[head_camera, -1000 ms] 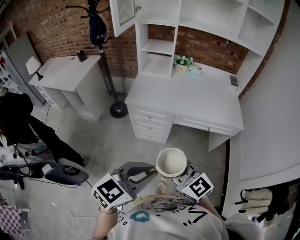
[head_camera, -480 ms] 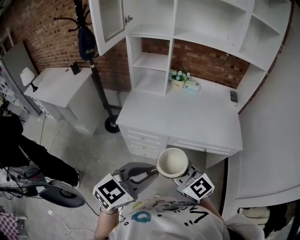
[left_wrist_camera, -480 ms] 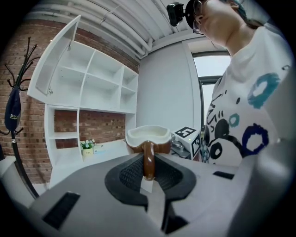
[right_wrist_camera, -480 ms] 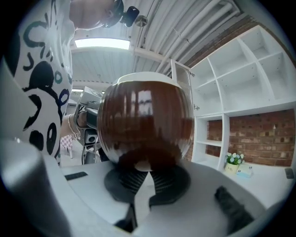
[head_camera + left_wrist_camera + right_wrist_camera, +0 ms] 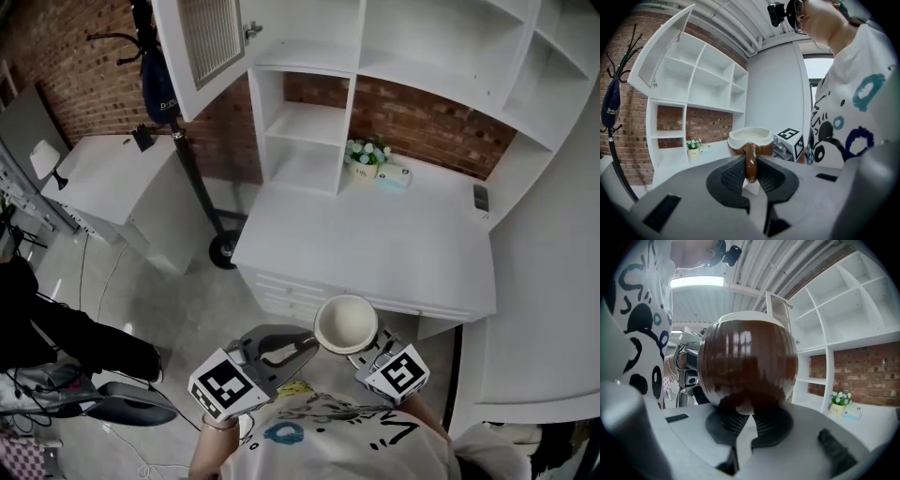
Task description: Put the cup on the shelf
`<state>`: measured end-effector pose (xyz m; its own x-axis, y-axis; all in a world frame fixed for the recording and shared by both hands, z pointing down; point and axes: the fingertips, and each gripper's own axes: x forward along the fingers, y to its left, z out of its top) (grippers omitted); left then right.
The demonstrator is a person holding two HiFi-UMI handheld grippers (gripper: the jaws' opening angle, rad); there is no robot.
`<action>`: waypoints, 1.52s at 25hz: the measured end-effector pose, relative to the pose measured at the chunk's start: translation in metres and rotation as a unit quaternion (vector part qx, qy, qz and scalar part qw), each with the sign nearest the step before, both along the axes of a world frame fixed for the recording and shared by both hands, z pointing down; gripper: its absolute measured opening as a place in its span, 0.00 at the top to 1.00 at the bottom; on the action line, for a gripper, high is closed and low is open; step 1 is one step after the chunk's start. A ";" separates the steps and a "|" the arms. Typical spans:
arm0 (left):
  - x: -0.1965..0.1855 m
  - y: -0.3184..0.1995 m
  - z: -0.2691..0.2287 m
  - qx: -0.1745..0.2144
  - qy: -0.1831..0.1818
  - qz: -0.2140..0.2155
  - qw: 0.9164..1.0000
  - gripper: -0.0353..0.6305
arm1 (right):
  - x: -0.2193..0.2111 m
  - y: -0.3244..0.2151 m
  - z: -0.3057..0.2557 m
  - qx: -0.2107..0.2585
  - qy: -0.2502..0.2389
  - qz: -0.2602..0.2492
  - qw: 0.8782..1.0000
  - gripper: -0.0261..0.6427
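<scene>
Cup [image 5: 346,323], brown with cream inside, over floor [image 5: 187,291] just short of desk's [image 5: 375,244] front edge, left gripper [image 5: 307,343] clenched on its handle, right gripper [image 5: 362,350] grasping its base, flower pot [image 5: 364,169] at desk's back edge beside open shelf [image 5: 300,122], brick wall [image 5: 431,122] behind.

Twelve o'clock, the tall white wooden shelf unit [image 5: 305,122] runs off the top edge; up close, the glossy brown round ceramic cup [image 5: 747,364] blocks the tips of the right gripper [image 5: 744,417].
</scene>
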<state>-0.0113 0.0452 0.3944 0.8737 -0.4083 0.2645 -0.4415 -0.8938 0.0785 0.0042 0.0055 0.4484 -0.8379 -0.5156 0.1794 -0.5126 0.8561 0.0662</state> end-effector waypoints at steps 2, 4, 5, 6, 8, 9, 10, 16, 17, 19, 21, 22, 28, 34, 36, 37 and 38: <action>-0.006 -0.021 -0.003 0.003 0.003 0.012 1.000 0.86 | -0.004 -0.021 -0.002 0.001 0.005 0.014 1.000 0.92; -0.011 -0.040 -0.007 0.005 0.004 0.023 1.000 0.86 | -0.011 -0.040 -0.011 0.004 -0.008 0.026 1.000 0.92; -0.014 -0.049 -0.010 0.007 0.004 0.027 1.000 0.86 | -0.014 -0.049 -0.015 0.003 -0.014 0.032 0.999 0.92; -0.017 -0.058 -0.012 0.011 0.004 0.030 1.000 0.86 | -0.017 -0.059 -0.018 0.001 -0.019 0.040 0.999 0.92; -0.024 -0.077 -0.016 0.019 0.007 0.031 0.999 0.86 | -0.022 -0.079 -0.023 -0.001 -0.027 0.054 0.998 0.92; -0.028 -0.086 -0.017 0.021 0.011 0.029 0.999 0.86 | -0.025 -0.088 -0.024 -0.001 -0.030 0.061 0.998 0.92; -0.032 -0.095 -0.017 0.021 0.017 0.027 0.999 0.86 | -0.027 -0.097 -0.025 0.000 -0.031 0.066 0.997 0.92; -0.052 -0.130 -0.012 0.013 0.046 0.019 0.999 0.86 | -0.042 -0.135 -0.024 0.008 -0.028 0.092 0.995 0.92; -0.054 -0.134 -0.012 0.013 0.050 0.019 0.998 0.86 | -0.043 -0.139 -0.024 0.006 -0.032 0.098 0.995 0.92; -0.056 -0.144 -0.011 0.008 0.059 0.021 0.998 0.86 | -0.042 -0.148 -0.023 0.003 -0.031 0.110 0.993 0.92; -0.055 -0.152 -0.011 0.005 0.066 0.023 0.998 0.86 | -0.039 -0.157 -0.018 0.006 -0.017 0.116 0.993 0.92; -0.054 -0.155 -0.011 0.004 0.069 0.024 0.997 0.86 | -0.036 -0.160 -0.015 0.006 -0.012 0.116 0.993 0.92; -0.047 -0.183 -0.007 -0.003 0.090 0.015 0.996 0.86 | -0.027 -0.187 -0.014 0.007 -0.022 0.113 0.993 0.92; -0.035 -0.220 -0.002 -0.016 0.098 -0.016 0.995 0.86 | -0.013 -0.227 -0.014 -0.002 -0.036 0.108 0.993 0.92; -0.031 -0.238 -0.003 -0.013 0.094 -0.030 0.995 0.86 | -0.004 -0.244 -0.017 -0.003 -0.042 0.105 0.994 0.92; -0.028 -0.249 -0.005 -0.008 0.093 -0.038 0.995 0.86 | 0.000 -0.253 -0.019 -0.003 -0.046 0.102 0.994 0.92; -0.025 -0.260 -0.008 -0.004 0.092 -0.046 0.995 0.86 | 0.004 -0.262 -0.021 -0.002 -0.049 0.099 0.994 0.92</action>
<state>-0.0363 -0.2153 0.3868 0.8667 -0.4874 0.1063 -0.4988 -0.8494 0.1727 0.0083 -0.2564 0.4272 -0.7341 -0.6710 0.1040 -0.6742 0.7385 0.0052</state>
